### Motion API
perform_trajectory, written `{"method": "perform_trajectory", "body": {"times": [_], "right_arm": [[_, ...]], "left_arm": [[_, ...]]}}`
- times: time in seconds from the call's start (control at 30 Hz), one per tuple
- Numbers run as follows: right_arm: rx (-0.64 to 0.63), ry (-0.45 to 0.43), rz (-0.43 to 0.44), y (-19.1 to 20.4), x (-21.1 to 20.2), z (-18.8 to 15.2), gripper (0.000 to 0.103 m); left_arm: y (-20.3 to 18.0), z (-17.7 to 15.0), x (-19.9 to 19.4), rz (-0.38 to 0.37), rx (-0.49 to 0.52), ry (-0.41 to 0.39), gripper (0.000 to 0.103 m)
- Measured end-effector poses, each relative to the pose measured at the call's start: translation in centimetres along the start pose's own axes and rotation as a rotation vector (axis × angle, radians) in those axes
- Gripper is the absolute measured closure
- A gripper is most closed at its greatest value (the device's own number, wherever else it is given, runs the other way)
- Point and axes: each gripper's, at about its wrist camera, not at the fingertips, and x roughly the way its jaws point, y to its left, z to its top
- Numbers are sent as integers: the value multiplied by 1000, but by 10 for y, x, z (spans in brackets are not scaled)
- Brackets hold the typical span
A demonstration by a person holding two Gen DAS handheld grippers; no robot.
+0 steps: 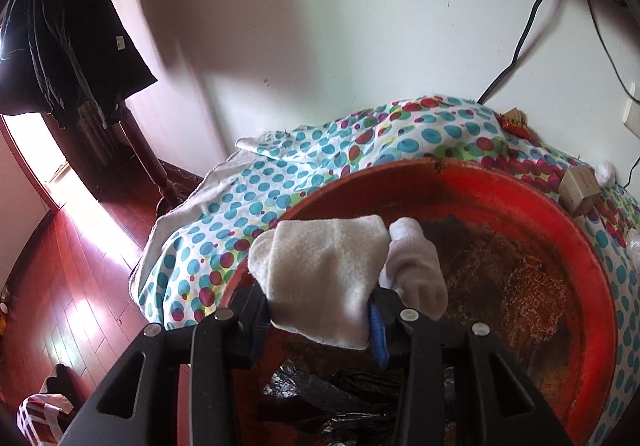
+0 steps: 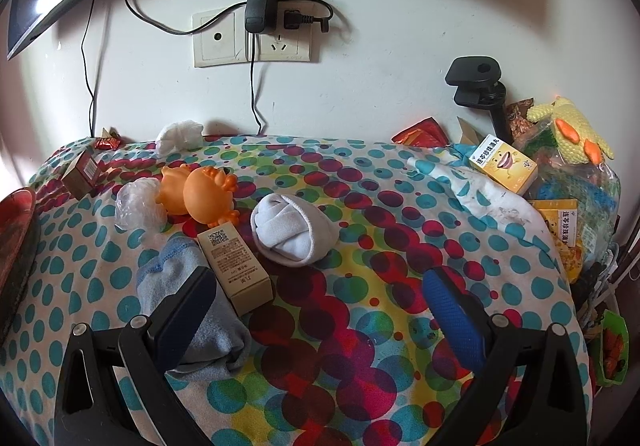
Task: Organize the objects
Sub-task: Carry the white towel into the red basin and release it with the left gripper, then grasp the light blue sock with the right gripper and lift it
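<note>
The left gripper pinches a white sock over the red basin (ready to drop). The right gripper gapes wide, empty; a rolled sock lies just beyond it, slightly left, long axis slanting far-left to near-right.

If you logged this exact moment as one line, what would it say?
left gripper: shut on socks, over red basin | right gripper: open, above cloth | rolled sock: waiting
</note>
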Motion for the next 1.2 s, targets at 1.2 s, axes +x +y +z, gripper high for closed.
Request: {"method": "perform_trajectory", "body": {"times": [1.2], "right_arm": [[-185,78,101,71,-4,-10,0]], "left_arm": [[-30,-185,-197,-447,3,-356,29]]}}
